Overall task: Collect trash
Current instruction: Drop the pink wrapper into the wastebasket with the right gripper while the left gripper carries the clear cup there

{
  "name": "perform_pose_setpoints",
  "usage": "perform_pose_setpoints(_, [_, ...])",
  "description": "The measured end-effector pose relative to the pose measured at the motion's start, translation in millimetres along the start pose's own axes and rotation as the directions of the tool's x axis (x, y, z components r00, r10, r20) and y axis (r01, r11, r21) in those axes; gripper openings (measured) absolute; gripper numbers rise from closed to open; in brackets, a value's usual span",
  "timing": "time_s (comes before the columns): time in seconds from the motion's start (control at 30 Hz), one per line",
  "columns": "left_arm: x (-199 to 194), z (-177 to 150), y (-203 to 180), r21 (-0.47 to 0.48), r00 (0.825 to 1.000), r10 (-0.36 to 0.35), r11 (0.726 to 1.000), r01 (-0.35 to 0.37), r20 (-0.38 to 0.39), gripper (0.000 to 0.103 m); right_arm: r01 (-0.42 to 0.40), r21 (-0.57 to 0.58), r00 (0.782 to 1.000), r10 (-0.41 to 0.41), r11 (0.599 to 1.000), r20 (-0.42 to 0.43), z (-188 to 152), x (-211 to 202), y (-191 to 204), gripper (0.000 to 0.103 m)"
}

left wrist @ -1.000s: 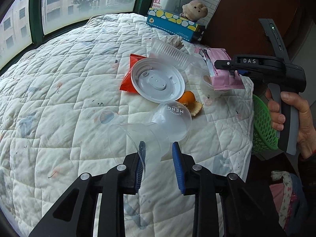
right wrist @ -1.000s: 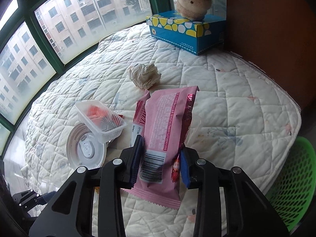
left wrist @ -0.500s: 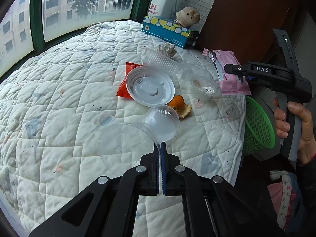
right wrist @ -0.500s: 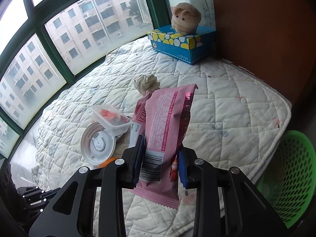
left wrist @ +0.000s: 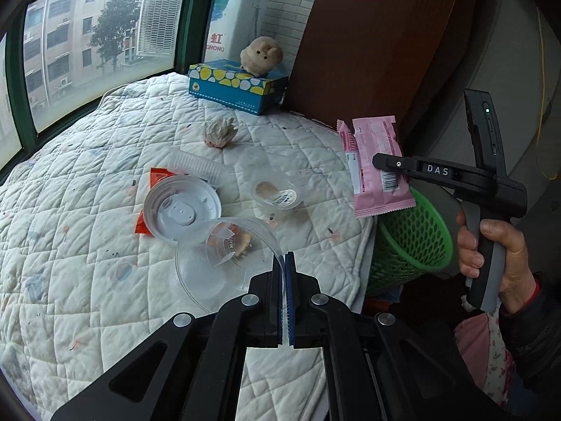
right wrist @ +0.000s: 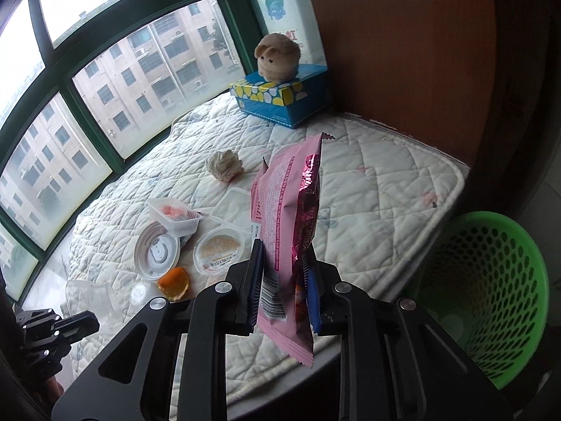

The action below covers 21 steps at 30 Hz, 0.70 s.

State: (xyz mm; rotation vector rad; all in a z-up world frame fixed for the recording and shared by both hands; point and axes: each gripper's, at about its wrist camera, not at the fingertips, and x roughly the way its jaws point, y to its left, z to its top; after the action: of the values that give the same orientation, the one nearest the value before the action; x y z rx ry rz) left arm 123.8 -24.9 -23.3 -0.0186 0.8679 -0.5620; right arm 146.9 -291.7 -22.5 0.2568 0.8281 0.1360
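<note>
My left gripper is shut on the rim of a clear plastic cup, held just above the white quilted table. The right gripper pinches a pink snack wrapper upright, and its jaws are still closing on it. In the left wrist view that pink wrapper hangs past the table's right edge, over a green mesh basket. The same basket sits low at the right in the right wrist view.
On the quilt lie a white round lid, a red wrapper, a clear tray, a small labelled tub, orange peel and crumpled tissue. A blue tissue box with a plush toy stands at the back.
The left gripper shut on the cup's rim and lifted it. The right gripper carried the pink wrapper up and toward the table's right edge, near the basket.
</note>
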Motion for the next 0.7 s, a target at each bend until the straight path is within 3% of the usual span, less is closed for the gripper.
perform_pose_setpoints(0.27, [33.9, 28.0, -58.7, 0.089, 0.996, -0.087, 0.992, 0.089, -0.020, 0.002, 0.097, 0.055, 0.995, -0.097, 0.994, 0.000, -14.2, -26.1, -58.8, 0.023])
perform_pose_setpoints(0.57, [79.8, 47.7, -128.0, 0.194, 0.983, -0.164, 0.965, 0.176, -0.077, 0.002, 0.202, 0.129, 0.979, -0.201, 0.971, -0.016, -32.0, -48.0, -123.8, 0.025])
perform_pose_setpoints(0.67, [94.1, 52.6, -148.1, 0.219, 0.979, -0.178, 0.956, 0.195, -0.094, 0.002, 0.231, 0.163, 0.973, -0.229, 0.959, -0.031, -36.8, -52.3, -146.4, 0.027])
perform_pose_setpoints(0.7, [99.0, 54.3, -153.9, 0.226, 0.978, -0.184, 0.953, 0.203, -0.101, 0.002, 0.231, 0.171, 0.973, -0.228, 0.958, -0.038, -38.5, -53.5, -153.4, 0.034])
